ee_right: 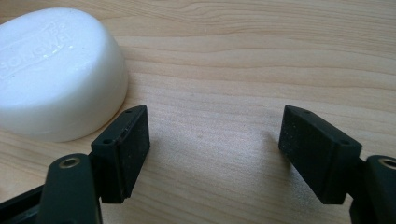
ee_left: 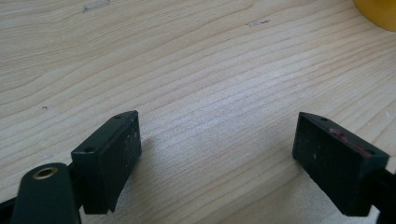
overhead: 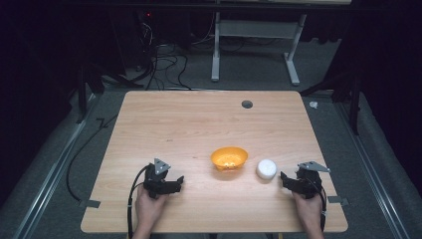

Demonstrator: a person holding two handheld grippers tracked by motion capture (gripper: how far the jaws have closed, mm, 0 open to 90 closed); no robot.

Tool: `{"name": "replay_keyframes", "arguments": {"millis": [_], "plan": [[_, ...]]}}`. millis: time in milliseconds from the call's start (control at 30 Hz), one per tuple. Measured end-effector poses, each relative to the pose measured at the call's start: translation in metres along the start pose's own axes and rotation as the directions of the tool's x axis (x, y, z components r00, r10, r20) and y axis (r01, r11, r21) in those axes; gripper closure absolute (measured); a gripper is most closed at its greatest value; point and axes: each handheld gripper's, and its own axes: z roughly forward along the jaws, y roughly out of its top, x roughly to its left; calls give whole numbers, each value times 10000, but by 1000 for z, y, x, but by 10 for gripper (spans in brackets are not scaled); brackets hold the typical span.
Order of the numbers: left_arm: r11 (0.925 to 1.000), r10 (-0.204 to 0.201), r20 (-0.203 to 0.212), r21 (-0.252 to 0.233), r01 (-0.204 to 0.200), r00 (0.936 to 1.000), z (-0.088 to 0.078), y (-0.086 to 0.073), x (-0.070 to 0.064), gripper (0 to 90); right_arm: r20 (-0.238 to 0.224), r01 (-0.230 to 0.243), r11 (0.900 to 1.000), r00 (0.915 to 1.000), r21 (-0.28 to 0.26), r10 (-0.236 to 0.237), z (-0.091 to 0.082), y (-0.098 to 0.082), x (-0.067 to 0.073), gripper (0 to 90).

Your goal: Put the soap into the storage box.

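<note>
High view: orange bowl (overhead: 229, 158) is sitting mid-table (overhead: 199, 124) toward the near edge w/ a white soap (overhead: 266, 169) just right of it; left gripper (overhead: 175, 182) is resting near-left of the bowl, right gripper (overhead: 284, 178) just right of the soap, each in a hand. Left gripper view: jaws are standing wide apart over bare wood, nothing btwn them, bowl's rim (ee_left: 377, 13) peeking in at top right. Right gripper view: jaws are gaping wide too, empty, soap (ee_right: 56, 70) lying just beside the left jaw, outside the gap.

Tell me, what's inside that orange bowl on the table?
The orange bowl holds a little heap of pale yellowish bits at its bottom, too small to identify. The near wall hides part of the inside. The white oval object sits beside it, outside.
</note>
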Motion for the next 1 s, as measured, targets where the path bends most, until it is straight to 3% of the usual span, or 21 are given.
{"name": "replay_keyframes", "arguments": {"millis": [200, 267, 367, 600, 767, 1000], "plan": [[10000, -1, 3, -2, 1, 10000, 0, 0, 0, 159, 35, -54, 10000, 10000, 19, 54, -3, -2, 1, 278], [10000, 7, 7, 0, -7, 10000, 0, 0, 0, 159, 52, 2, 9997, 10000, -224, -1, -6, -3, 2, 286], [10000, 11, 8, 0, -11, 10000, 0, 0, 0, 159, -84, -69, 9992, 9999, -403, 66, -11, -4, 6, 285], [10000, 14, 7, 0, -14, 10000, 0, 0, 0, 158, -420, 262, 9978, 9987, -602, -288, -19, -5, 12, 283], [10000, 4, -8, 1, -4, 10000, 0, 0, 0, 158, -680, 118, 9974, 9975, -705, -166, -24, -7, 13, 278], [10000, -5, -24, 1, 5, 10000, 0, 0, 0, 158, -1048, 469, 9948, 9929, -903, -563, -32, -5, 24, 252]]}}
